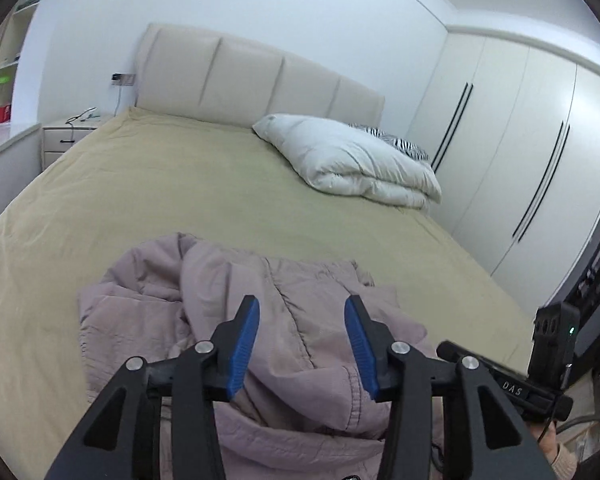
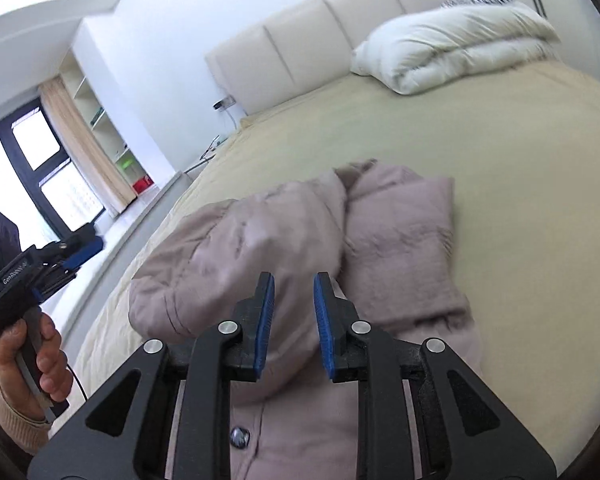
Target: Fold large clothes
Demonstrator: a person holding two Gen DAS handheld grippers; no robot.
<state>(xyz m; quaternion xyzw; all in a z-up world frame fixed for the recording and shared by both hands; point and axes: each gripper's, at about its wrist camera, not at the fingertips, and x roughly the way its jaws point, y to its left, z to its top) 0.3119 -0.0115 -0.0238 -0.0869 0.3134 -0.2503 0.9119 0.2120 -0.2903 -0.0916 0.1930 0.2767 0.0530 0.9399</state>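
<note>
Two grippers, both hovering over my coat [image 1: 300, 320], nothing pinched. Left gripper [image 1: 302, 344] has its ribbed blue pads [image 1: 244, 350] spread wide; right gripper [image 2: 294, 320] shows a narrower gap, also empty. Coat's a mauve puffy thing, crumpled in a heap on the near edge of the bed [image 1: 160, 200], one metal snap [image 2: 239, 437] showing. "DAS" reads on the right gripper's body in the left view. Further back: smooth khaki sheet, a folded white duvet [image 1: 352, 160], padded cream headboard [image 1: 252, 76].
</note>
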